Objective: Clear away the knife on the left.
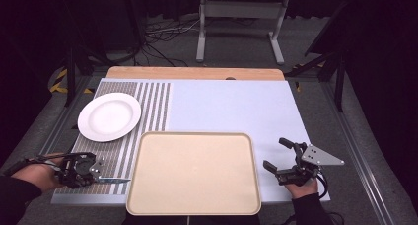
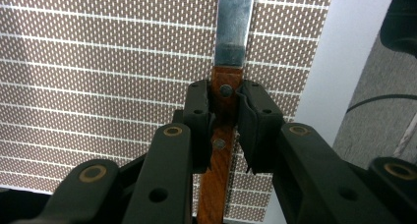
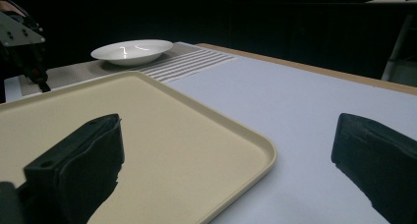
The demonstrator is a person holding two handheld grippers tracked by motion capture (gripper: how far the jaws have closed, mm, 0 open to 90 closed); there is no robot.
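Nearest to me, at about seven o'clock on the counter (image 1: 231, 106), my left tongs (image 1: 98, 171) are pinching a knife (image 2: 222, 130) by its wooden handle; in the left gripper view both black pads are pressing on the brown handle just behind the first rivet, and the steel blade is running straight on ahead of them. The knife is lying flat over the brown woven placemat (image 1: 116, 161), its blade pointing toward three o'clock and its tip sitting just beside the left rim of the tray (image 1: 194, 207). That beige tray is occupying the six o'clock spot right in front of me, and I am seeing nothing lying on it. Over at four o'clock my right tongs (image 1: 280, 155) are hanging spread wide, gripping nothing, just beside the tray's right edge above the pale blue mat (image 1: 231, 106); in the right gripper view one of their pads is showing over the tray's corner and the other over the mat. Farther out, at about ten o'clock, a white plate (image 1: 109, 116) is sitting on the striped part of the placemat, well apart from the knife. Beyond it, at twelve o'clock, the counter's wooden edge is showing past the mat.
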